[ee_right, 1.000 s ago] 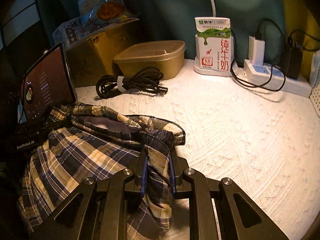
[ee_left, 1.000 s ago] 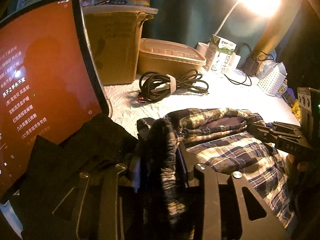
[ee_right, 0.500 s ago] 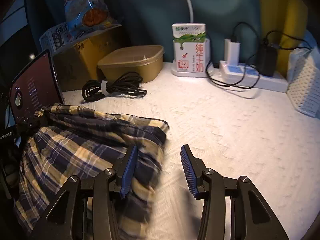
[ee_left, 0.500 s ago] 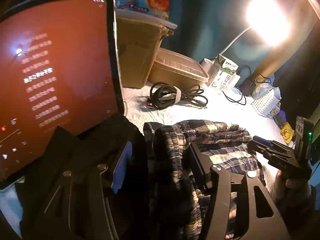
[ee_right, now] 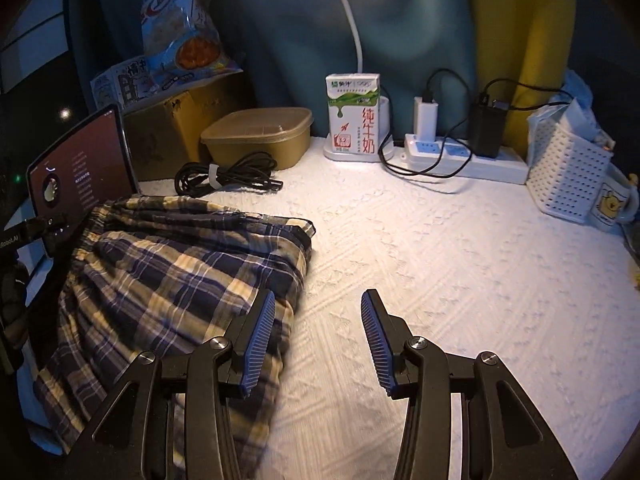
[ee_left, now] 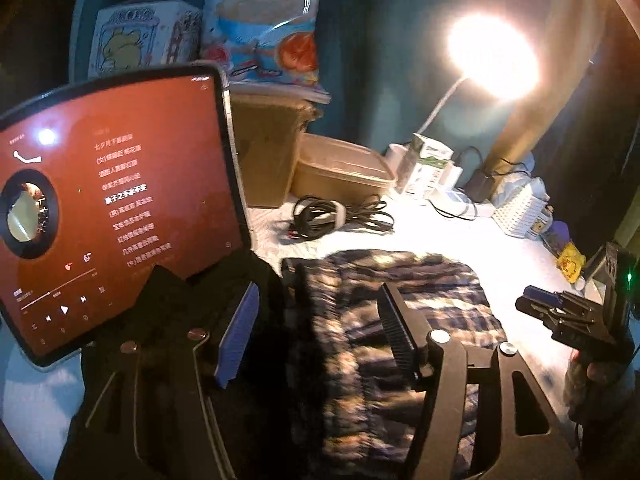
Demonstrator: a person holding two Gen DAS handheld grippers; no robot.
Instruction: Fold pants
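Note:
The plaid pants (ee_right: 176, 276) lie folded in a flat bundle on the white textured cloth (ee_right: 460, 280), left of centre in the right wrist view. They also show, blurred, in the left wrist view (ee_left: 424, 292). My right gripper (ee_right: 316, 332) is open and empty, raised above the bundle's right edge, its left finger over the fabric. My left gripper (ee_left: 316, 332) is open and empty, raised above the bundle's left end. The right gripper also shows at the right in the left wrist view (ee_left: 560, 312).
A lit tablet (ee_left: 116, 208) stands at the left beside the pants. Behind are a cardboard box (ee_right: 176, 132), a lidded tub (ee_right: 260, 136), a coiled black cable (ee_right: 224, 174), a milk carton (ee_right: 354, 114), a power strip (ee_right: 464, 158) and a white basket (ee_right: 568, 176).
Both grippers have let go of the pants, opened and lifted back. The pants dropped flat onto the cloth in a folded bundle.

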